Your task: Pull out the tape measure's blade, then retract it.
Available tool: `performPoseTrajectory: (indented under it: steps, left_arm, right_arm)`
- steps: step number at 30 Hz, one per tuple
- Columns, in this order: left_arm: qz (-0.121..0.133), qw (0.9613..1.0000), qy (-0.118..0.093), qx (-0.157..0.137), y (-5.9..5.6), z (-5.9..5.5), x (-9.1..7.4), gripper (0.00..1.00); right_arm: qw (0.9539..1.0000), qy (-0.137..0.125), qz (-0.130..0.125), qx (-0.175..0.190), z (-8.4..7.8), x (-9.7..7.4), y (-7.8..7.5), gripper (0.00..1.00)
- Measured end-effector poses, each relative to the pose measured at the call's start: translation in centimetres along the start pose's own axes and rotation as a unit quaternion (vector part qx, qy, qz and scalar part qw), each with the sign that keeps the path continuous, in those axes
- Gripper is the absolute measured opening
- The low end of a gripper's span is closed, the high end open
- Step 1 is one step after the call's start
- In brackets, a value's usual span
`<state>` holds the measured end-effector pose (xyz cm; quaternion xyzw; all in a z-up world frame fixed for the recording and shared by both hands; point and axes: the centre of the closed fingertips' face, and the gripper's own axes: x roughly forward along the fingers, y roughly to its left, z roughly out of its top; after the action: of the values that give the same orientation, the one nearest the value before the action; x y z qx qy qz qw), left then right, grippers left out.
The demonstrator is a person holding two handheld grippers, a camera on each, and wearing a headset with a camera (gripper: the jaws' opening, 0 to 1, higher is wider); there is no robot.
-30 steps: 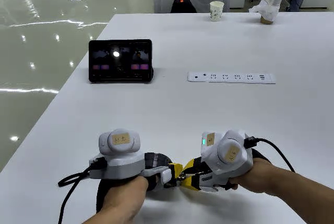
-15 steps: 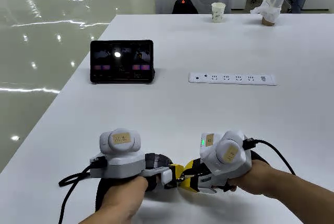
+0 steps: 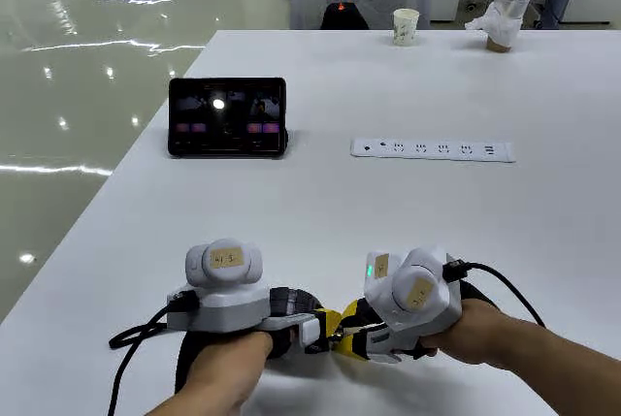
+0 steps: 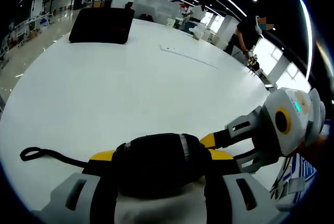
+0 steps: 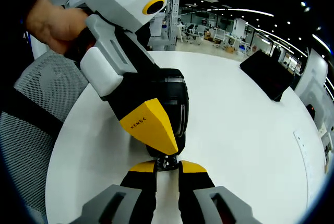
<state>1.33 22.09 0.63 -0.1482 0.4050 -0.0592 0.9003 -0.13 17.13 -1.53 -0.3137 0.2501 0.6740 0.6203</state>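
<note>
on your left, a dark flat-screen tablet [image 3: 227, 116] is standing propped on the broad white worktop [image 3: 408, 212], well apart from the work. nearer you, your left claw [image 3: 312, 327] is clamping the black, round-bodied plastic tape measure [image 4: 156, 166] across its sides. its yellow-tipped jaws are standing only as far apart as the case forces them. the case is sitting low at the near edge of the worktop, between your two claws. i cannot tell whether it is touching the surface. its thin black wrist loop [image 4: 39, 154] is lying on the worktop off to the left side of the left gripper view.

moving right, your right claw [image 5: 167, 174] is meeting the case head-on. its jaws are drawn almost together and are pinching the small metal end hook [image 5: 165, 162] right at the case's mouth. no length of blade is showing between hook and case, so i judge you are sitting at the very start of the pull-out.

the next move calls for a steady left claw and a firm pinch on that small hook. the right claw should draw straight away to your right, in line with the mouth, without twisting. farther right, a long white power strip [image 3: 432, 148] is lying well clear of that path.
</note>
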Motion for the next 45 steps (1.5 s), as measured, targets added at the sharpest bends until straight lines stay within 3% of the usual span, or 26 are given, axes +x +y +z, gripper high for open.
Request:
performPoseTrajectory:
  steps: [16, 28, 45]
  left_arm:
    - [-0.017, 0.9995, 0.011, 0.023, -0.1, -0.1, -0.4, 0.6]
    - [-0.022, 0.9965, 0.012, 0.08, 0.2, -0.3, -1.9, 0.6]
    - [-0.062, 0.9835, 0.021, 0.169, -0.2, -2.4, -3.6, 0.66]
  right_arm:
    - [0.9997, 0.002, -0.018, 0.017, -0.6, -1.2, -0.3, 0.16]
    - [0.9979, 0.0, -0.038, 0.051, -2.1, -3.3, 0.5, 0.24]
    - [0.9916, -0.003, -0.078, 0.103, -5.2, -6.5, 1.9, 0.36]
